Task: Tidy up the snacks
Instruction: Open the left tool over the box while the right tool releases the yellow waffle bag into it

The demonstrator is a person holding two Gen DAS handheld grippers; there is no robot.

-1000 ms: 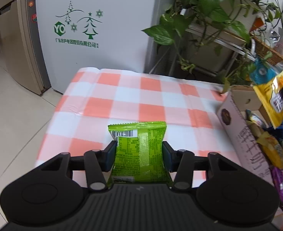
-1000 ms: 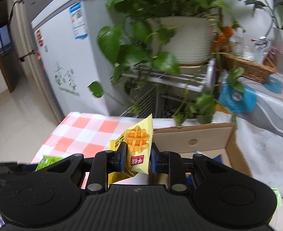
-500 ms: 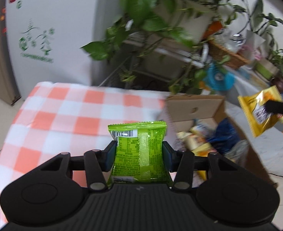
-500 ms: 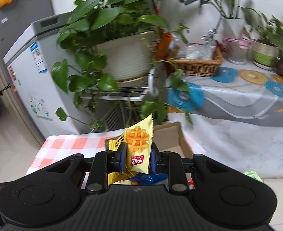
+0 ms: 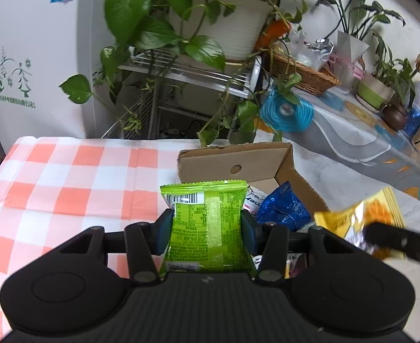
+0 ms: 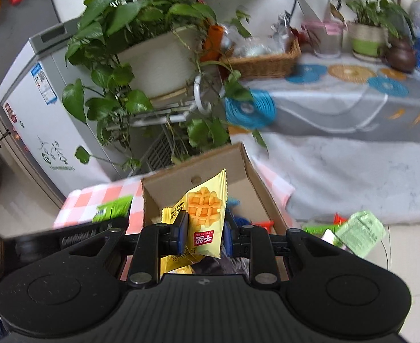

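Left: the left gripper is closed about halfway, both blue pads pressing the side edges of a lime-green foil snack packet w/ printed back label. Packet stands upright betw. the fingers, long axis pointing fwd away from the camera, crimped top edge farthest out, barcode strip near that top. It hangs over the near left corner of an open brown cardboard box that sits at the right end of an orange-and-white checked tablecloth. Inside the box: a crinkled blue foil bag plus other wrappers (too jumbled to tell apart).

Right: the right gripper is narrowed further, clamped on a yellow plastic snack packet w/ waffle picture. Packet is tilted, one pointed corner up and to the right, red logo patch at the lower end; long axis runs roughly up-fwd. It is held above the box interior, not touching the walls. In the left wrist view the same yellow packet shows blurred at the right, beside the box. Pale green wrapper lies on the floor, right of the box.
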